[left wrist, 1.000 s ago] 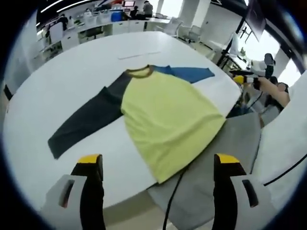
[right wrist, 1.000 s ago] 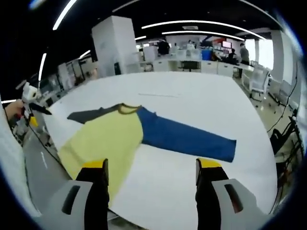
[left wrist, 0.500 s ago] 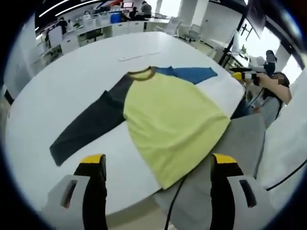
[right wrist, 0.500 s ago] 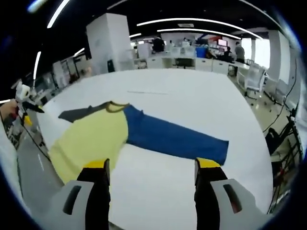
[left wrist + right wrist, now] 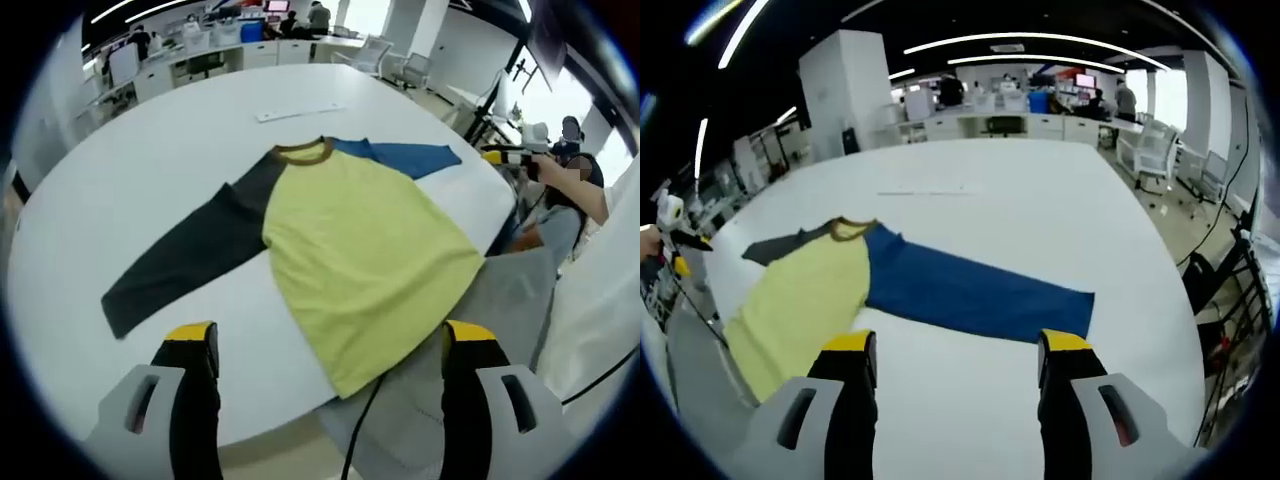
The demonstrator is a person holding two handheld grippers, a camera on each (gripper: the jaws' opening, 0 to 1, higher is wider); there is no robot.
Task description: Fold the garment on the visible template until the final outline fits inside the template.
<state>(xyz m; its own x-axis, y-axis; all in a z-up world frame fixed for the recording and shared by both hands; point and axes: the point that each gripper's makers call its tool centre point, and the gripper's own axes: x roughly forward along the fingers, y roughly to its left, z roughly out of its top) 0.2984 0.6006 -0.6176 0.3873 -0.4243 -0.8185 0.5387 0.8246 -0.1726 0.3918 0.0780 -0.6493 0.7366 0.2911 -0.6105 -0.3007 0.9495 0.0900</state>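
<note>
A long-sleeved shirt lies flat on a round white table (image 5: 130, 170). Its yellow body (image 5: 365, 250) has a brown collar, a dark grey sleeve (image 5: 190, 255) and a blue sleeve (image 5: 970, 295). The hem hangs near the table's edge in the left gripper view. My left gripper (image 5: 325, 385) stands open above the near edge, below the hem and the grey cuff. My right gripper (image 5: 958, 385) is open too, just short of the blue sleeve. A thin pale line (image 5: 298, 112) lies on the table beyond the collar. The other gripper (image 5: 670, 215) shows small at the left of the right gripper view.
A person's grey trouser leg (image 5: 480, 320) and a black cable (image 5: 365, 400) sit beside the table edge. A hand with the other gripper (image 5: 515, 160) is at the right. Desks, chairs and people fill the office behind (image 5: 1020, 110).
Both views have shifted a little: the shirt sits slightly lower and nearer in the left gripper view, and further left in the right gripper view. The shirt itself has not moved.
</note>
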